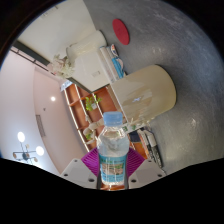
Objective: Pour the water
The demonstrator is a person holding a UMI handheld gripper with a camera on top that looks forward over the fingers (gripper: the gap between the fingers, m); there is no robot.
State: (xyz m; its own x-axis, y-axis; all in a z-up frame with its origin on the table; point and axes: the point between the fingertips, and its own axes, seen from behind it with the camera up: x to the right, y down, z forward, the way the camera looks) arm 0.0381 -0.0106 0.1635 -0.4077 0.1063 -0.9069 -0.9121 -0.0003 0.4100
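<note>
Right, my tool (pixel 113 165) is gripping a water bottle (pixel 113 150) — both pink pads (pixel 93 160) press against its sides, one on each flank, so the bottle is clamped between the fingers. Bottle is clear plastic with a pale blue cap (pixel 114 119) on top and an orange and blue label (pixel 113 172) around its lower half. It stands straight along the fingers in my view, cap pointing away from the camera.

Whole view is rolled hard — the room leans diagonally, so the tool and bottle are tilted well off vertical relative to the surroundings.

Just beyond the cap sits a cream-coloured cylindrical container (pixel 152 92), lying across the view with its round side toward me; I can't tell if its mouth is open. It rests against a grey speckled tabletop (pixel 180 45) that fills the far side. Further out on that surface is a flat red round disc (pixel 121 29), well apart from the container.

Off to the other side I see a wooden shelf unit (pixel 82 103) with small items on it, too small to name, plus a white wall and a few bright ceiling lights (pixel 20 137).
</note>
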